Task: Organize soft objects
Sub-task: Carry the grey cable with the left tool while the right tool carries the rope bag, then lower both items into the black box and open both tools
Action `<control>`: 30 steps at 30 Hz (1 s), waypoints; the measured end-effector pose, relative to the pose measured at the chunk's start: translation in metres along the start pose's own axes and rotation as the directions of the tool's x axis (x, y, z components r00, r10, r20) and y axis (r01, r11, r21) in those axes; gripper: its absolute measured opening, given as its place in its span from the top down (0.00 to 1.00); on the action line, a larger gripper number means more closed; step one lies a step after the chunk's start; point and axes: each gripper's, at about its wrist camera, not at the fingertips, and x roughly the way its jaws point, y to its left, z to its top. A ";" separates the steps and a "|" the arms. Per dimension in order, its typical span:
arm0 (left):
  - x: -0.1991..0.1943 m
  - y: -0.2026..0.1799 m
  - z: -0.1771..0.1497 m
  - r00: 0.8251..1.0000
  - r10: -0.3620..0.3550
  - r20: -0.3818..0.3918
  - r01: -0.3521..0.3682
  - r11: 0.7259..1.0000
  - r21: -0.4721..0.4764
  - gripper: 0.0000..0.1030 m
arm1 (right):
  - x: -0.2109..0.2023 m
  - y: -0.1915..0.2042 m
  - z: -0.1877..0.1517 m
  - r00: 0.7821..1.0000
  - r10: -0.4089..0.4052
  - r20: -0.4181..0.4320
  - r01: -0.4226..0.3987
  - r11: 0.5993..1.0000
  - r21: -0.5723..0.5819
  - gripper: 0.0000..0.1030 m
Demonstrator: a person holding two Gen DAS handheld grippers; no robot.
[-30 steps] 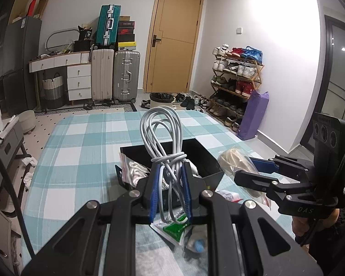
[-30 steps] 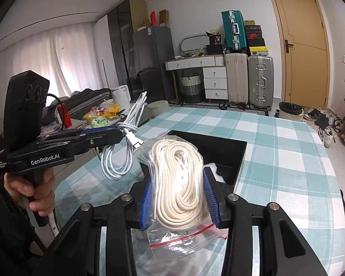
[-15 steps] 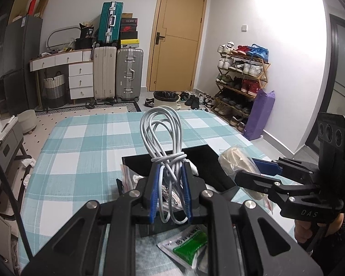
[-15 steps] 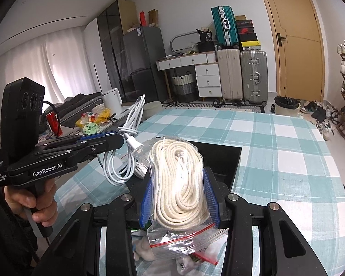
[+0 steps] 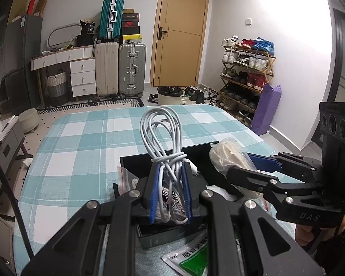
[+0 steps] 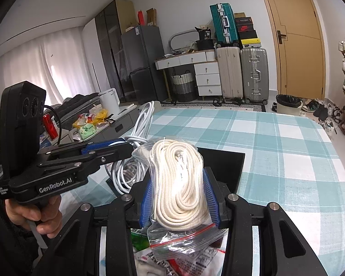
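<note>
The left gripper (image 5: 170,191) has its jaws pinching a bundled white cable (image 5: 163,138), wound in long loops and cinched round its middle, standing upright over the near part of the black tray (image 5: 135,163). Just beside it to the right, the right gripper (image 6: 178,201) has its jaws clamped on a clear zip bag of coiled cream rope (image 6: 179,184), also above the tray. Beyond the tray's far rim, the checked tabletop (image 6: 287,142) lies bare to its far edge.

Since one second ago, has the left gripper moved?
Yes. The left gripper and its white cable came nearer the black tray, at its left corner, in the right wrist view.
</note>
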 end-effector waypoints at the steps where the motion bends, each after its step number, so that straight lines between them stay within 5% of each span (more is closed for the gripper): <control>1: 0.002 0.000 0.000 1.000 0.002 -0.002 -0.002 1.000 0.003 0.84 | 0.003 -0.001 0.000 1.000 0.000 -0.003 0.000 1.000 0.002 0.61; 21: 0.027 -0.005 -0.006 0.997 -0.012 -0.072 0.014 1.000 0.027 0.83 | 0.031 -0.011 0.001 0.999 -0.033 -0.035 0.033 0.999 0.014 0.60; 23: 0.026 -0.005 -0.006 0.996 -0.017 -0.084 0.019 1.000 0.025 0.76 | 0.031 -0.011 0.000 0.999 -0.041 -0.035 0.041 0.999 0.009 0.54; 25: 0.023 -0.005 -0.006 0.997 -0.005 -0.079 0.007 1.000 0.029 0.53 | 0.027 -0.011 0.001 0.998 -0.050 -0.027 0.050 0.999 0.003 0.49; 30: 0.009 -0.008 -0.008 0.998 0.010 -0.066 -0.007 0.999 0.045 0.45 | 0.005 -0.012 -0.002 0.999 -0.054 -0.004 0.054 0.999 0.005 0.16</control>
